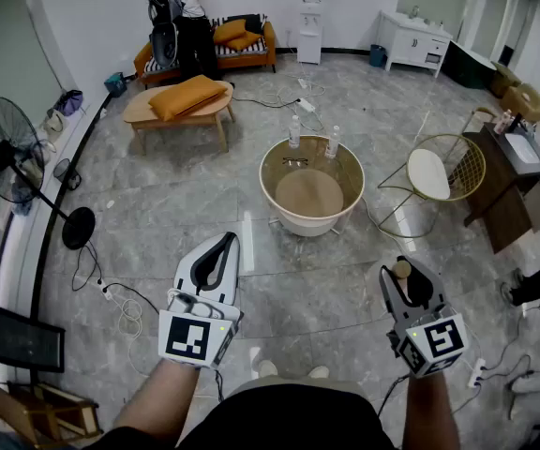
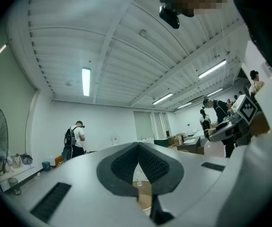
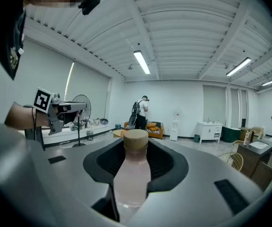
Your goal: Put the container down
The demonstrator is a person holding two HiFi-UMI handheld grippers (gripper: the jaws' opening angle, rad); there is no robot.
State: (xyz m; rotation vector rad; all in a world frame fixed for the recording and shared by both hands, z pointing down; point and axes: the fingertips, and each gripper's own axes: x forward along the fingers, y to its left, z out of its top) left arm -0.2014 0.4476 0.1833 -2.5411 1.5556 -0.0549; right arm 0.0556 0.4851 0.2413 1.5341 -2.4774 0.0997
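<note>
The container is a translucent pinkish bottle [image 3: 134,178] with a tan cap [image 1: 401,269]. It stands upright between the jaws of my right gripper [image 1: 403,283], which is shut on it below the neck, low at the right of the head view over the grey floor. In the right gripper view the bottle fills the middle between the dark pads [image 3: 166,162]. My left gripper [image 1: 226,243] is held level at the lower left, its jaws shut with nothing between them; in the left gripper view its pads [image 2: 151,162] meet at the tip.
Ahead stands a round tub-like table [image 1: 268,195] with a glass top and two small bottles [image 1: 294,133] [image 1: 332,142] at its far rim. A gold wire chair [image 1: 443,172] and dark cabinet [image 1: 502,190] are right, a fan [image 1: 12,162] left. A person [image 1: 181,17] stands by the far sofa.
</note>
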